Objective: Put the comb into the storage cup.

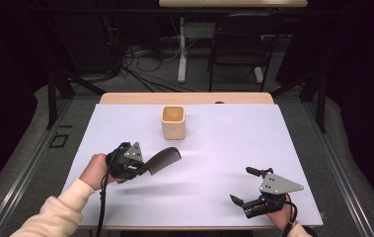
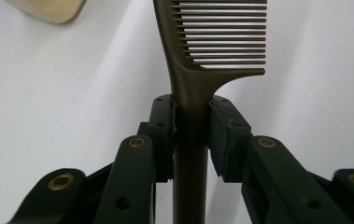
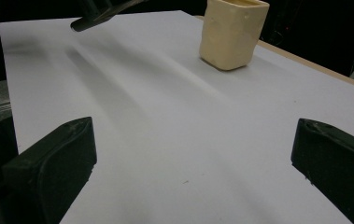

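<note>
A dark brown comb (image 1: 164, 160) is held above the white table sheet (image 1: 224, 143) at the left; my left gripper (image 1: 142, 167) is shut on its handle. In the left gripper view the two pads (image 2: 161, 122) clamp the comb's handle (image 2: 191, 98), with the teeth pointing away and to the right. A cream square cup (image 1: 173, 122) stands upright at the back middle of the sheet, beyond the comb's tip. My right gripper (image 1: 244, 185) rests low at the front right, its jaws wide apart with nothing between them. The cup (image 3: 233, 32) stands far ahead of it.
The white sheet covers a wooden table whose far edge (image 1: 184, 98) shows behind the cup. Beyond it are dark floor, cables, a table leg and a chair (image 1: 241, 44). The comb's tip (image 3: 97, 16) enters the right gripper view at the top left.
</note>
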A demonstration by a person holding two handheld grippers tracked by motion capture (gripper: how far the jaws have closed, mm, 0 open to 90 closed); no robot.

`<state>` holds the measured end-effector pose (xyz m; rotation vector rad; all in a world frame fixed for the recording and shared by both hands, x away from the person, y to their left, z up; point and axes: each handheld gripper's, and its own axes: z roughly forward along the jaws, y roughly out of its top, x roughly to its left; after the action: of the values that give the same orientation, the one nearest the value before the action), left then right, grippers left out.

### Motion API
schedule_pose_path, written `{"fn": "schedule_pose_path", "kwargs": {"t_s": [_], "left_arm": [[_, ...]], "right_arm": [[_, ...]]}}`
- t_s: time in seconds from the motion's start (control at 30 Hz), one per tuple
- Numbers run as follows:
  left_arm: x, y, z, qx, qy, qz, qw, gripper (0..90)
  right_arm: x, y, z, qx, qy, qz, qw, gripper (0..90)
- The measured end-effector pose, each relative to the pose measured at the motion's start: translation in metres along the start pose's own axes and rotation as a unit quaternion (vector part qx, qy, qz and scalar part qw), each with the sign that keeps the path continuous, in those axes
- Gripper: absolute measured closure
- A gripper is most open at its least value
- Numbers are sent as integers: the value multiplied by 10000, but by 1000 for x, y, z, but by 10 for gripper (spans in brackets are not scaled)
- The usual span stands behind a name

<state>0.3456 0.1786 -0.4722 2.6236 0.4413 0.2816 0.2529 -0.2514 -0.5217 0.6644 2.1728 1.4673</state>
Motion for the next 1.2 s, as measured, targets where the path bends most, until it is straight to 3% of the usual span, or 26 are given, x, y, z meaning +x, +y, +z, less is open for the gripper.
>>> {"fn": "schedule_pose_path", "kwargs": {"t_s": [0.23,0.77,1.03,1.2], "left_arm": [[2,-4,-2,-222,84,-242,9994,724],[7,-14,-2,-632,271,-726,9950,723],[6,-19,-1,-882,378,-903,9913,723],[6,-21,-3,-1101,503,-1049,9871,723]], "right_arm": [[-1,0,1,48,-4,9,10000,0],[-1,0,2,40,-33,20,10000,0],[-1,-1,2,56,-37,33,10000,0],[-1,-1,3,63,-36,41,10000,0]]}}
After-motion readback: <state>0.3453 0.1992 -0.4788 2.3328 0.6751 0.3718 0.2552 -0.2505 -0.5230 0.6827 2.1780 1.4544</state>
